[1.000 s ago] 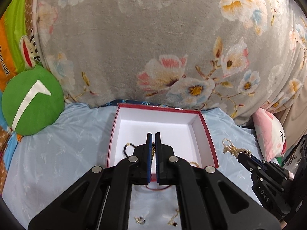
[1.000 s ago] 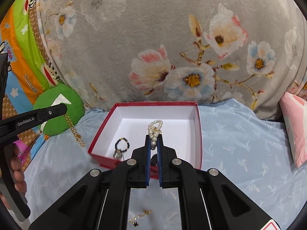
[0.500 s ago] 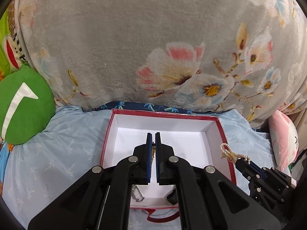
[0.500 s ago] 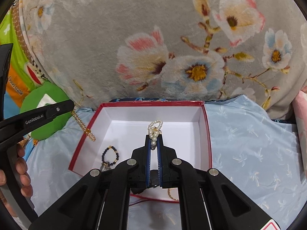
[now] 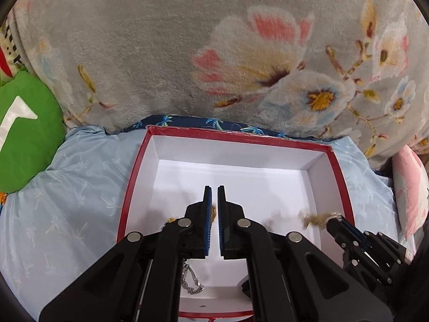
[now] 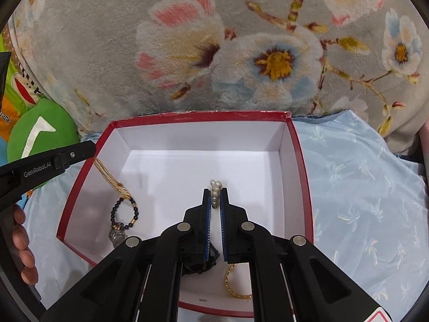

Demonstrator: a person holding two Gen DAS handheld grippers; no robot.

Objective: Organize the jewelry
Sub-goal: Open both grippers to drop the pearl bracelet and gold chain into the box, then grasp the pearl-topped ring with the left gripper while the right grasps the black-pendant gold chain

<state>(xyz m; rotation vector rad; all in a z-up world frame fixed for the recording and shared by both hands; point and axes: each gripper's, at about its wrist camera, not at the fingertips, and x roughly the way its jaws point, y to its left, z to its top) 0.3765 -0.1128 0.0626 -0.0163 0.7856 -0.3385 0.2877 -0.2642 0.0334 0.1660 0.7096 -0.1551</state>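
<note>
A red box with a white inside [image 5: 313, 171] [image 6: 284, 145] lies open on the blue bedsheet. My left gripper [image 5: 214, 190] is shut on a gold chain [image 6: 110, 177] that hangs down into the box's left side. My right gripper [image 6: 215, 191] is shut on a pearl bracelet [image 6: 215, 185] and holds it over the middle of the box; it also shows blurred in the left wrist view [image 5: 317, 217]. Inside the box lie a black bead bracelet [image 6: 124, 213], a silver watch [image 5: 191, 285] and a gold bangle [image 6: 233, 287].
A grey flowered blanket [image 5: 214, 53] rises right behind the box. A green round cushion [image 5: 24, 131] lies at the left and a pink pillow [image 5: 410, 187] at the right. The person's fingers [image 6: 24, 241] show at the left edge.
Both grippers have moved forward and down over the box. The gold chain now hangs inside its left side and the pearls are low over its floor.
</note>
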